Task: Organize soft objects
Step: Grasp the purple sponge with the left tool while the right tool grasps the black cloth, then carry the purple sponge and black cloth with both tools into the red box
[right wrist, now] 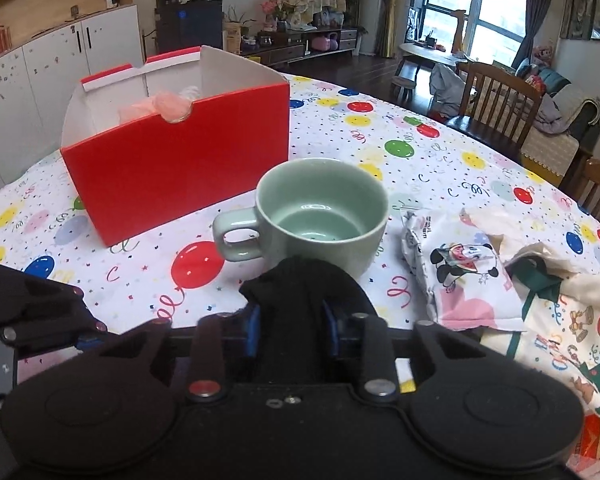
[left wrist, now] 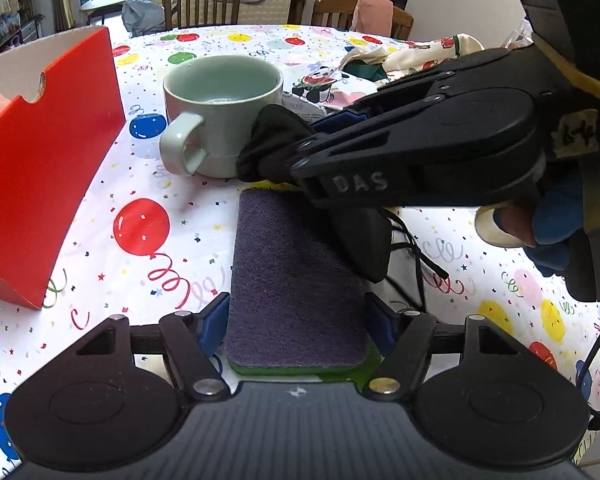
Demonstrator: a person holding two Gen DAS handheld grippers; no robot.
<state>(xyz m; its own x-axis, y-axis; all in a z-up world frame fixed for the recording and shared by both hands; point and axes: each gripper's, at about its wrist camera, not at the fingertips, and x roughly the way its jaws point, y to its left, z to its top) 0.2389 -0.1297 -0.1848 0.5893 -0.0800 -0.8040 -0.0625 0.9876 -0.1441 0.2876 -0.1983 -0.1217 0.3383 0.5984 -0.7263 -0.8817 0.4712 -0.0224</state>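
A purple scouring sponge [left wrist: 292, 264] with a green base lies flat on the balloon-print tablecloth [left wrist: 148, 280]. My left gripper [left wrist: 296, 320] has its blue pads against both long sides of the sponge. My right gripper [right wrist: 292, 328] is shut on a bunched black cloth [right wrist: 300, 284]. In the left wrist view the right gripper [left wrist: 284, 160] reaches in from the right over the sponge's far end, and the black cloth [left wrist: 276, 128] hangs beside the cup. A red box [right wrist: 180, 168] stands open at the back left with a pink soft item [right wrist: 160, 106] inside.
A pale green cup [right wrist: 320, 216] stands just beyond both grippers, its handle to the left. To its right lie a panda-print packet [right wrist: 460, 272] and Christmas-print fabric [right wrist: 572, 320]. Wooden chairs [right wrist: 496, 96] ring the table's far edge.
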